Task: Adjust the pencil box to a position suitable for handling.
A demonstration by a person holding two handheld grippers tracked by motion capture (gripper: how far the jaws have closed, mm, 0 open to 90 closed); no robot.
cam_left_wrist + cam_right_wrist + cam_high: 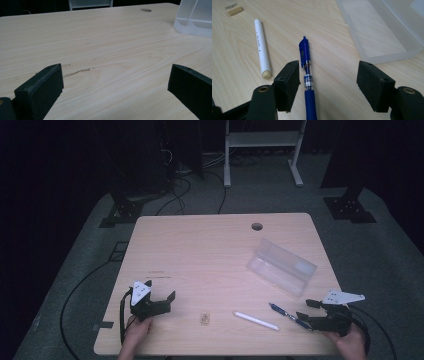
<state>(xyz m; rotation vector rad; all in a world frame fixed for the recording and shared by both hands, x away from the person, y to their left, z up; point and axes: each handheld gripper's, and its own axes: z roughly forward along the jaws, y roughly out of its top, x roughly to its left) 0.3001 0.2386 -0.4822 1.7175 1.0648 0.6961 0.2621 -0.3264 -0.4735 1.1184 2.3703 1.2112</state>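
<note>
Left gripper [167, 299]: low over table [210, 245] near front-left corner, jaws spread wide, nothing between them; bare wood ahead in left gripper view.
Eraser [204, 318]: small, tan, near front edge, between grippers.
White marker [256, 320]: lying flat, right of eraser, apart from pen.
Blue pen [289, 315]: flat on table, just beside marker.
Clear case [281, 266]: open, behind pen.
Right gripper [308, 309]: jaws spread, pen between them close by one jaw, not pinched.

White marker [256, 320] – eraser [204, 318] – clear case [281, 266]
</note>
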